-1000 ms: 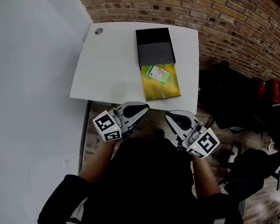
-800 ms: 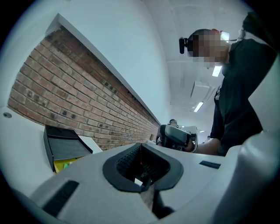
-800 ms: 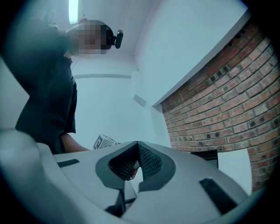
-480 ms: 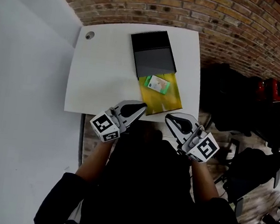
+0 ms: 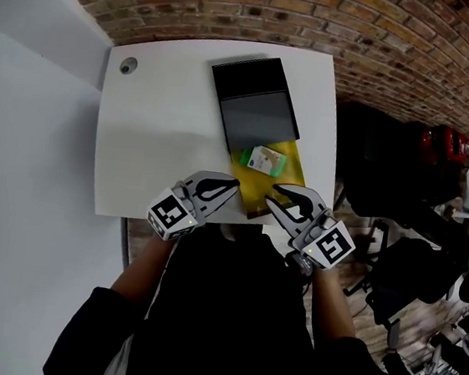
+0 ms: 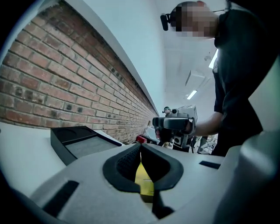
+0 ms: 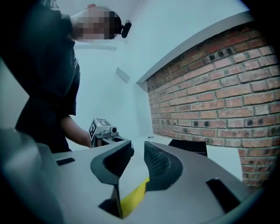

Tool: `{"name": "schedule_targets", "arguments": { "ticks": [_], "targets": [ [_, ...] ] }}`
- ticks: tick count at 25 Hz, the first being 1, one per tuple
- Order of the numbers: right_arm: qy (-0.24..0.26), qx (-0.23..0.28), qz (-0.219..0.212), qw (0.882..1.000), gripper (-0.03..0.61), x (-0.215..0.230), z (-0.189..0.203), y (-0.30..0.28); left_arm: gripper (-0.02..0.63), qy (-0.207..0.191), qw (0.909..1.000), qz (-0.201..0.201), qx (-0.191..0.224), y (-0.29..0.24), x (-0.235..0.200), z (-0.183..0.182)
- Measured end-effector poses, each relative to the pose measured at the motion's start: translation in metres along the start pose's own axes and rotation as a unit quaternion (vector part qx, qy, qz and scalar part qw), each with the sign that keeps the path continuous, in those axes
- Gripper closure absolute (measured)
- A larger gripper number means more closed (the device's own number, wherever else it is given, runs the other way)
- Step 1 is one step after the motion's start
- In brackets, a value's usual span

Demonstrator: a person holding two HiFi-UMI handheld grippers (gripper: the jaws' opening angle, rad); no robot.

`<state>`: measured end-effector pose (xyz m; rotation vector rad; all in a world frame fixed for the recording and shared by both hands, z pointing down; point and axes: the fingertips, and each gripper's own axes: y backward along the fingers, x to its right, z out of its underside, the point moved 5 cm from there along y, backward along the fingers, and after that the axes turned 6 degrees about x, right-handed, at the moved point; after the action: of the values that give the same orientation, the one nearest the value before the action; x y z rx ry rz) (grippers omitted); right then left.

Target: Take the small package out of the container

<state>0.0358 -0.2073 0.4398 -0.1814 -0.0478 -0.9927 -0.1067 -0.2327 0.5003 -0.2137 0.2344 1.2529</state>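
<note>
Extraction is not begun — the small package (image 5: 266, 158) lies untouched in the yellow container (image 5: 252, 189) at the near edge of the tabletop (image 5: 157, 132); left gripper (image 5: 236, 184) jaws are together, right gripper (image 5: 272, 193) jaws are slightly apart, having just been opening, with nothing between them

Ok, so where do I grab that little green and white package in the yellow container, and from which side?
Probably pinch the small package across its two long edges, coming down from above. It lies flat and uncovered in the yellow container, at the end by the black box, so only its top and edges are open.
</note>
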Motion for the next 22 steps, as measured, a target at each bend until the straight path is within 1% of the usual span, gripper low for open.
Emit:
{"name": "schedule_targets", "arguments": {
  "ticks": [3,7,10,14,16,22],
  "targets": [
    [-0.003,-0.042,0.008,0.999,0.437,0.013,0.011,-0.018,0.597,0.007,0.9998,0.014,-0.009,-0.001,-0.018,0.009],
    [0.003,-0.091,0.020,0.996,0.408,0.034,0.022,-0.033,0.597,0.011,0.9994,0.032,-0.008,-0.004,-0.036,0.011],
    [0.018,-0.135,0.015,0.991,0.372,0.048,0.033,-0.041,0.597,0.025,0.9986,0.046,-0.012,-0.007,-0.044,0.015],
    [0.034,-0.196,-0.003,0.980,0.319,0.061,0.057,-0.049,0.597,0.033,0.9976,0.058,-0.018,-0.011,-0.049,0.023],
    [0.035,-0.223,-0.009,0.974,0.311,0.066,0.072,-0.052,0.597,0.032,0.9972,0.064,-0.021,-0.014,-0.051,0.025],
    [0.032,-0.297,-0.004,0.954,0.271,0.080,0.113,-0.055,0.597,0.043,0.9966,0.068,-0.019,-0.017,-0.051,0.033]
  ]
}}
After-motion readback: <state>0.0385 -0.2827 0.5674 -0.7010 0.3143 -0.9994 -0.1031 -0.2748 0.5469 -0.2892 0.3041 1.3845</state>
